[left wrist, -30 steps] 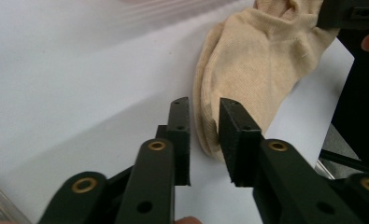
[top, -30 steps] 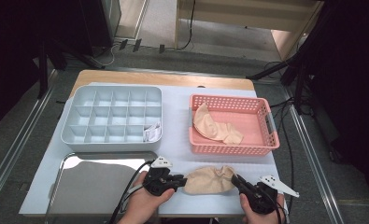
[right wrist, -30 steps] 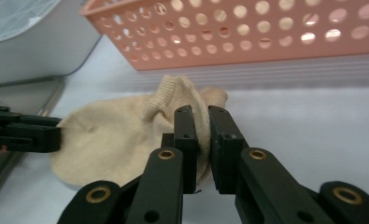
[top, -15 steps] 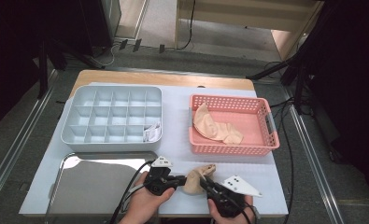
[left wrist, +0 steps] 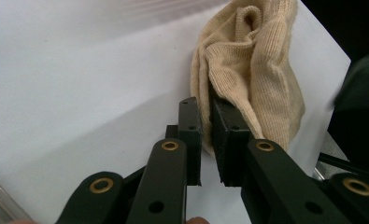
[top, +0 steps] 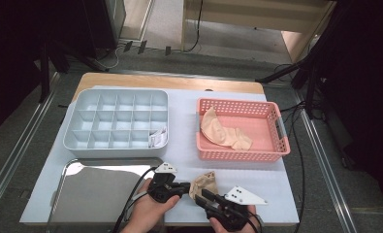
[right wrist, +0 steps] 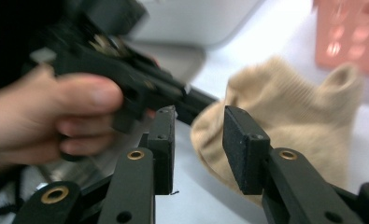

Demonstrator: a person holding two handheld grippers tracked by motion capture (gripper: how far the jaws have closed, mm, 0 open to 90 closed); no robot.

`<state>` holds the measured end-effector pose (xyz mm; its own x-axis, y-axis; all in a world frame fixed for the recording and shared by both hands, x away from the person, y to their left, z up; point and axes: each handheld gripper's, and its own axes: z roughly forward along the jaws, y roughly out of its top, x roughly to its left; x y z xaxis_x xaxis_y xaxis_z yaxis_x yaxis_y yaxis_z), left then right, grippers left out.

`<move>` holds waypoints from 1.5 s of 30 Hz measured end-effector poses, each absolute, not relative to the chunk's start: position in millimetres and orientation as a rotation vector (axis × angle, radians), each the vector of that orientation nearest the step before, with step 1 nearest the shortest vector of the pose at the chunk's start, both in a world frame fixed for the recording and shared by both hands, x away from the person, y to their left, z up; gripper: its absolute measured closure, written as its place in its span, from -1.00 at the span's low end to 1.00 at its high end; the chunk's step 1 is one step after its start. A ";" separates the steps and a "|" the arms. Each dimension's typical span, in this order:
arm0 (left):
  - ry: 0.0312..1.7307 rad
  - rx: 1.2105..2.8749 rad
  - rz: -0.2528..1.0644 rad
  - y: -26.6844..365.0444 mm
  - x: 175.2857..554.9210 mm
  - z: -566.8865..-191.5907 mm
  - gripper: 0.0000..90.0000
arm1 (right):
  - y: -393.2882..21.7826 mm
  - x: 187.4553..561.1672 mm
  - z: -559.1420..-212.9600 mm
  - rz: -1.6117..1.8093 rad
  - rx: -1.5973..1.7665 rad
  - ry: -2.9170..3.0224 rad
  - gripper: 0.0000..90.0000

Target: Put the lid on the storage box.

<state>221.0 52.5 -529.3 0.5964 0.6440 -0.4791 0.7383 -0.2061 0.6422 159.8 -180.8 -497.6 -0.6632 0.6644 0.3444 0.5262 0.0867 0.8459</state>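
The beige ribbed sock (top: 204, 183) lies bunched, apparently pinched by the left hand-held gripper (left wrist: 205, 135); right hand-held gripper (right wrist: 196, 140) spread.

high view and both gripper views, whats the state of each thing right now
beige sock: bunched on the white mat, one edge pinched
left claw: shut on the beige sock
right claw: open, jaws just opening, nothing between them
pink basket: holds another beige sock
grey compartment tray: one near-right cell filled
metal tray: bare

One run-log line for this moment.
left tool: shut on sock | right tool: open, jaws just opening, beside sock | basket: second sock
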 end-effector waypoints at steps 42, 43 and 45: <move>1.053 2.003 0.012 54.7 215.9 -527.3 0.78 | -161.3 200.9 -529.9 1.200 1.358 2.093 0.88; 1.049 2.003 0.007 55.0 215.9 -527.6 0.78 | -161.2 201.2 -529.4 1.188 1.364 2.095 0.89; 1.055 1.993 0.013 55.1 215.3 -528.1 0.75 | -160.5 200.4 -528.7 1.168 1.350 2.099 0.89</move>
